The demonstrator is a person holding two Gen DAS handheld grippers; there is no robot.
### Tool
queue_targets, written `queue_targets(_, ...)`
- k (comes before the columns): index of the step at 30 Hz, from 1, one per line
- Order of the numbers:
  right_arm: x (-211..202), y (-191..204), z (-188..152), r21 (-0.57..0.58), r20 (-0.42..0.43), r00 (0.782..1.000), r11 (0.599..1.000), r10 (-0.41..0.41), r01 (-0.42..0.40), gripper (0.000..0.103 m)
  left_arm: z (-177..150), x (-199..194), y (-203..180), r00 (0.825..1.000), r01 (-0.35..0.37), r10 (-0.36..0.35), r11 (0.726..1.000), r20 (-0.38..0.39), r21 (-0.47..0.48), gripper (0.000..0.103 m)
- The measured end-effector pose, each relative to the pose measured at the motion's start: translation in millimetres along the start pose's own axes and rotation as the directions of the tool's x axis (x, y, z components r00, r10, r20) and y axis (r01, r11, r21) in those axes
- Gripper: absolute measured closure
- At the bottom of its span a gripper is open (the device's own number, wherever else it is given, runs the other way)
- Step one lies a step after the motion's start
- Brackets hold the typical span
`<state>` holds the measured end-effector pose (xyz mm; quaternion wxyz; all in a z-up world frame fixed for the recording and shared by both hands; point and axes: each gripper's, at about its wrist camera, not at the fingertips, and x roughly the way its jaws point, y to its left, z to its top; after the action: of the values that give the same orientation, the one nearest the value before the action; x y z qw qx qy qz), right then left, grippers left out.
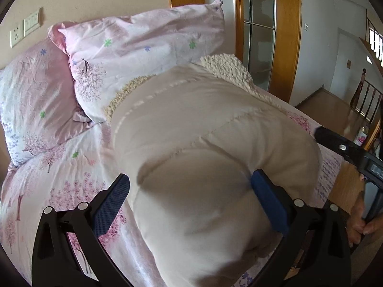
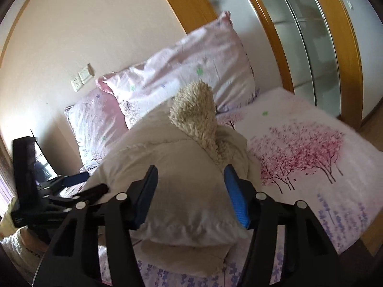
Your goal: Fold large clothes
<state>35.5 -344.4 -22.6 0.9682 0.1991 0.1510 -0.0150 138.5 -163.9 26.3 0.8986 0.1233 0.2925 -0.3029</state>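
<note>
Where the bed (image 1: 59, 174) bears a folded jacket (image 1: 203, 143), both claws spread wide

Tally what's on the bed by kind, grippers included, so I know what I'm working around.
Puffy beige coat with cream fleece lining: 1
Pink floral pillows: 2 (upright one, flat one)
Pink cherry-blossom bedsheet: 1
Black grippers with blue pads: 2 (left gripper, right gripper), both open around the coat
Total: 6
</note>
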Motion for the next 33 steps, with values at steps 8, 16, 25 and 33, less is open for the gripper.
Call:
queue_targets(8, 22, 9, -19, -0.083, -0.09, 0.995, 0.996, -0.053, 0.046, 0.045, -3, 7, 0, 1.0, 0.019, -0.019, 1.0, -0.005, -0.012, 0.001)
queue_targets(16, 33, -6, -36, -0.026, -0.086, 0.996, 1.0, -0.018, 0.016, 0.044, -7, 12, -1, 1.0, 0.023, -0.023, 1.0, 0.022, -0.007, 0.001)
queue_targets(25, 16, 4, 13, -0.046, -0.145, 0.989, 0.999, -0.03, 0.024, 0.009, 15, -31, 72, 0.989, 0.126, -0.107, 0.971, 0.103, -0.203, 0.001)
queue_targets(33, 66, -27, 84, 0.164, -0.435, 0.9, 0.985, 0.025, 0.051, 0.002, 24, 32, 155, 0.972, 0.149, -0.21, 0.899, -0.106, -0.412, 0.001)
